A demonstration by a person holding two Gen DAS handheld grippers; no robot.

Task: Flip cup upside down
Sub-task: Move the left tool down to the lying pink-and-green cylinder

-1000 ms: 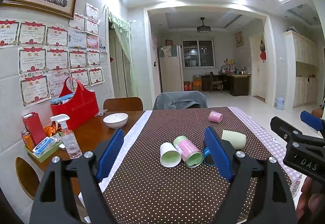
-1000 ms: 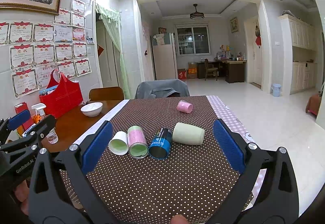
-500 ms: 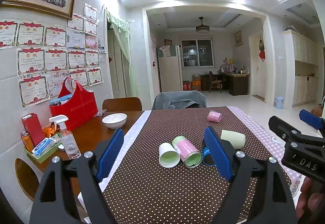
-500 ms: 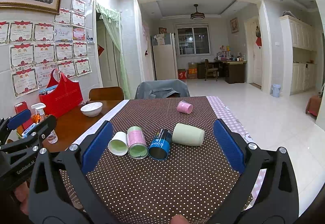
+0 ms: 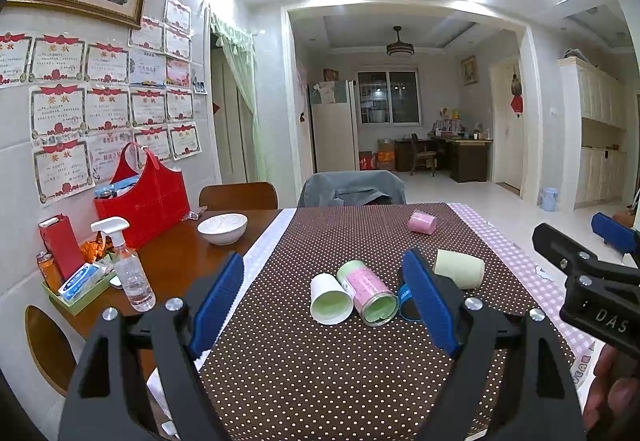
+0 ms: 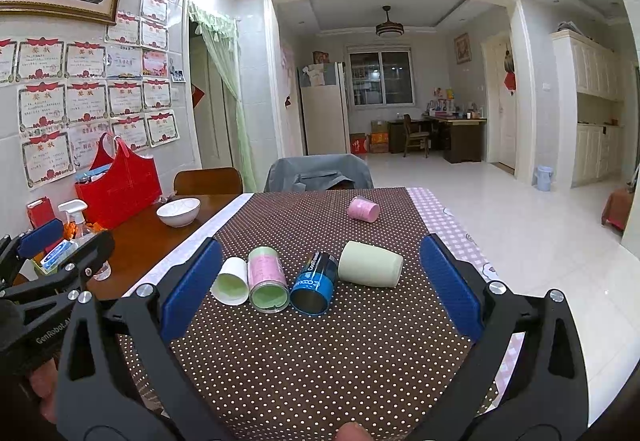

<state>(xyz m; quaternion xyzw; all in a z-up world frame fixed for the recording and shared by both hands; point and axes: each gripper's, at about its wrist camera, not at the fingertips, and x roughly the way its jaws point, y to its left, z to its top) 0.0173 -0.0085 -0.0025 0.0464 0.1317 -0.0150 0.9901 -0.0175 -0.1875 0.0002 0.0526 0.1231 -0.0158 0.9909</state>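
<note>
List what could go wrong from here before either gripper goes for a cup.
1. The white cup, pink-green cup and blue cup lie on their sides close together; fingers closing on one would likely nudge its neighbour.
2. All are round and lying down, so a bump could set them rolling on the dotted cloth.
3. The pale green cup lies nearest the table's right side, so it could roll off.

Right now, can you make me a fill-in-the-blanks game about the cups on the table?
1. All five cups lie on their ____.
2. The cup with the blue label lies between the pink-and-green cup and the pale ____ cup.
3. The small ____ cup lies alone, farthest from the grippers.
4. The left gripper and the right gripper are both ____ and hold nothing.

Missing words: sides; green; pink; open
</note>
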